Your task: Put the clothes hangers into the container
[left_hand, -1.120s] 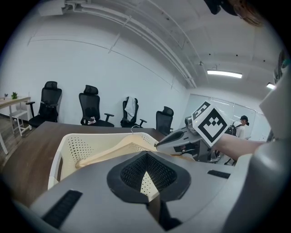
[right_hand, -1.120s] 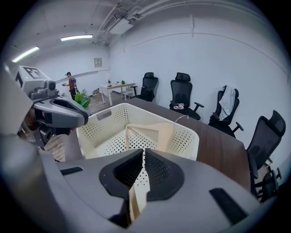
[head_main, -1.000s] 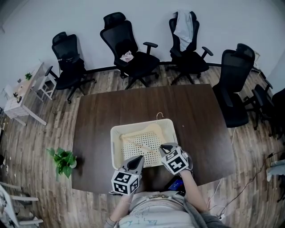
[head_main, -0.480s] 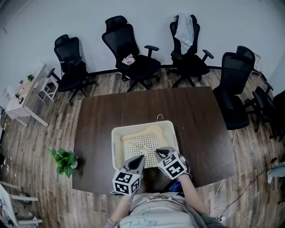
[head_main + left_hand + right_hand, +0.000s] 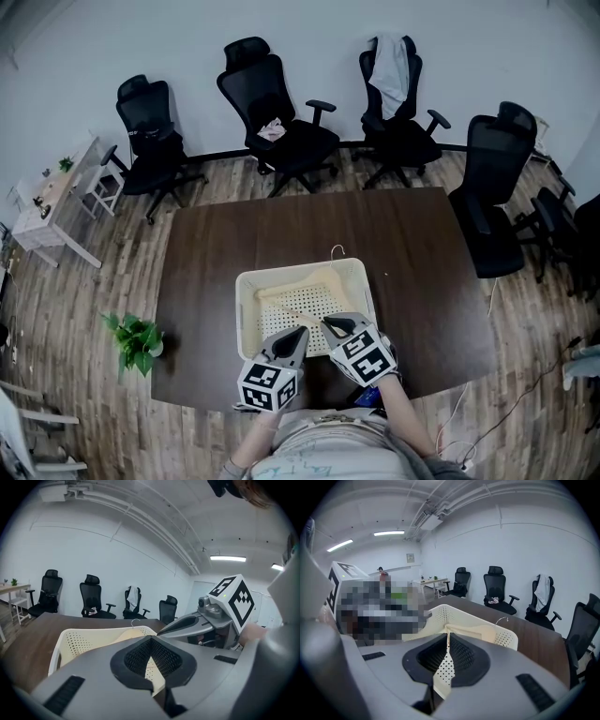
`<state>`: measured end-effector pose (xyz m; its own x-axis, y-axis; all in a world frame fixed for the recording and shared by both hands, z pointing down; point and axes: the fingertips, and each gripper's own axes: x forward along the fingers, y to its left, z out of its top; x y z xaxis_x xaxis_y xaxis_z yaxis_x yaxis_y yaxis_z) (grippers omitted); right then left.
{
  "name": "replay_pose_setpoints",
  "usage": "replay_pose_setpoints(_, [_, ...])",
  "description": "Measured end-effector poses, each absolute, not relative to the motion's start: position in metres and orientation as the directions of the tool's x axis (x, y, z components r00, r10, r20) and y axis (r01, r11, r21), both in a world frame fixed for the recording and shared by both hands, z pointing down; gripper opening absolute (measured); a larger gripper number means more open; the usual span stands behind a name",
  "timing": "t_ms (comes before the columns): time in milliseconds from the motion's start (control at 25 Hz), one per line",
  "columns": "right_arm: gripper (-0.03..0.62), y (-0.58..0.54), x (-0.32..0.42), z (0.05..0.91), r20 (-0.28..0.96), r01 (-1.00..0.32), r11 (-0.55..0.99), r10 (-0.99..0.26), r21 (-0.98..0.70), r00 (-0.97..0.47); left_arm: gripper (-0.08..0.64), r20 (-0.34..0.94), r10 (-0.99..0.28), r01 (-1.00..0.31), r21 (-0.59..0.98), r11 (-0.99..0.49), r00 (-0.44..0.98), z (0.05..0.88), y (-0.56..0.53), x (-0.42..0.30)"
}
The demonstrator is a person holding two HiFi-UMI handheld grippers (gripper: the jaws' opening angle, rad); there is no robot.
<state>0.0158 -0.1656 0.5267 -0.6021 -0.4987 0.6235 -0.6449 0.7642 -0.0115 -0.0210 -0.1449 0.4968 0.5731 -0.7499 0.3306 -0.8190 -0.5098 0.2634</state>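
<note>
A cream perforated basket (image 5: 246,309) stands on the dark wooden table (image 5: 412,244), near its front edge. Pale wooden hangers (image 5: 314,278) lie inside it, and one metal hook (image 5: 335,251) pokes over the far rim. Both grippers hover side by side above the basket's near rim. The left gripper (image 5: 300,333) has its tips together and nothing between them. The right gripper (image 5: 327,323) is also shut and empty. The basket (image 5: 75,641) and the right gripper (image 5: 161,631) show in the left gripper view. The right gripper view shows the basket (image 5: 506,637) and a hanger (image 5: 478,631) in it.
Several black office chairs (image 5: 281,122) ring the far and right sides of the table. A potted plant (image 5: 136,339) sits on the floor at the left, and a white side table (image 5: 47,211) stands beyond it. A blue object (image 5: 368,396) lies at the table's near edge.
The right gripper has risen toward the head camera and shifted a little left, closer to the left gripper. The left gripper and the basket have stayed put.
</note>
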Motion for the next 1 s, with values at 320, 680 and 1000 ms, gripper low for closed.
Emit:
replay_pose_setpoints(320, [0.029,-0.168,0.013,0.503,0.559,-0.659,0.751,-0.533,-0.033,-0.635,0.011,0.277,-0.761,-0.808,0.251,-0.532,0.587,0.473,-0.148,-0.018])
replay_pose_setpoints(680, [0.028,-0.163,0.012,0.483,0.519,-0.649,0.761,-0.544,-0.027,-0.659,0.011,0.248,-0.760,-0.799,0.236,-0.553,0.600,0.456,-0.149,-0.015])
replay_pose_setpoints(1000, [0.023,-0.160,0.012,0.460,0.468,-0.639,0.769,-0.562,-0.007,-0.682,0.011,0.207,-0.767,-0.792,0.226,-0.567,0.608,0.436,-0.152,-0.014])
